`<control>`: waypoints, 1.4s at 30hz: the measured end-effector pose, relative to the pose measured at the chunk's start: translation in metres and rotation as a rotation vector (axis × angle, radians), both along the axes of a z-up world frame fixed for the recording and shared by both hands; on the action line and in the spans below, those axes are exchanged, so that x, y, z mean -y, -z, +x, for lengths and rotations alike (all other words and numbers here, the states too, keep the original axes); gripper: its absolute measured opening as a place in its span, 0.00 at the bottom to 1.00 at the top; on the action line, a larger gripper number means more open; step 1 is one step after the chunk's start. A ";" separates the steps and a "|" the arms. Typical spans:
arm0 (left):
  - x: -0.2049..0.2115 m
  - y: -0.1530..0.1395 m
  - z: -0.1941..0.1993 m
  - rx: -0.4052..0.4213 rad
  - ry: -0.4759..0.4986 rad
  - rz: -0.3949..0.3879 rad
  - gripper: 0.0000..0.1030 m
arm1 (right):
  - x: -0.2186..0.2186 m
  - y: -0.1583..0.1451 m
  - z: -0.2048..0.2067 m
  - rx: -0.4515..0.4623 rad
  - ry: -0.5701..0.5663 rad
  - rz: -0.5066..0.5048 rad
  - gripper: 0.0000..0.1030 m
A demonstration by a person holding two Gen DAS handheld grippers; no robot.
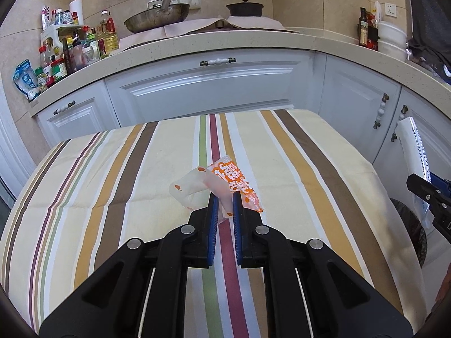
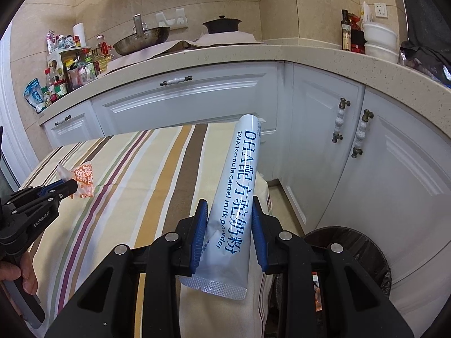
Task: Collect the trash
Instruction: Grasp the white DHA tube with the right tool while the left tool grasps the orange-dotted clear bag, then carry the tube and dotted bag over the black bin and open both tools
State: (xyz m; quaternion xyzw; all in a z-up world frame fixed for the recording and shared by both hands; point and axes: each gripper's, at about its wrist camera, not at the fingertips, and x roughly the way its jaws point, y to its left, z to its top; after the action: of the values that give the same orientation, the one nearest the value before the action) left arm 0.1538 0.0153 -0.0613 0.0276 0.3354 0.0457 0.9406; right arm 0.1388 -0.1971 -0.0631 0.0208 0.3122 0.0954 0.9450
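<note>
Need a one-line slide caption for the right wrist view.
Right gripper clamps a white milk powder sachet beside the striped table; bin below.

Wrapper (image 1: 225,181): I see orange with white lettering.
Sachet (image 2: 239,186): white, blue print.
Cloth (image 1: 112,169): cream, striped brown, mustard, maroon, green.
Cabinets (image 1: 211,84): white.

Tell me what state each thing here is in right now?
Left gripper: shut on the orange wrapper.
Orange wrapper: crumpled, pinched, lifted off the striped cloth.
Right gripper: shut on the milk powder sachet.
Milk powder sachet: held, pointing up and away.
Trash bin: open, on the floor.
Cabinet doors: closed.
</note>
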 end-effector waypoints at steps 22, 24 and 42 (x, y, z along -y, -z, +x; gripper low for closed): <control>0.041 -0.029 -0.090 0.100 0.139 -0.005 0.10 | 0.031 -0.027 -0.093 0.085 0.101 -0.068 0.30; 0.055 -0.031 -0.092 0.107 0.172 -0.004 0.10 | 0.042 -0.026 -0.099 0.085 0.127 -0.069 0.30; 0.208 -0.038 -0.064 0.122 0.474 -0.003 0.10 | 0.124 -0.016 -0.115 0.075 0.328 -0.069 0.30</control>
State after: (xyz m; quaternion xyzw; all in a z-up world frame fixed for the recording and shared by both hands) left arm 0.0899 -0.1927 -0.0228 0.1016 0.2623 -0.1752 0.9435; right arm 0.0241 -0.3207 -0.0471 0.0352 0.2721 -0.0701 0.9591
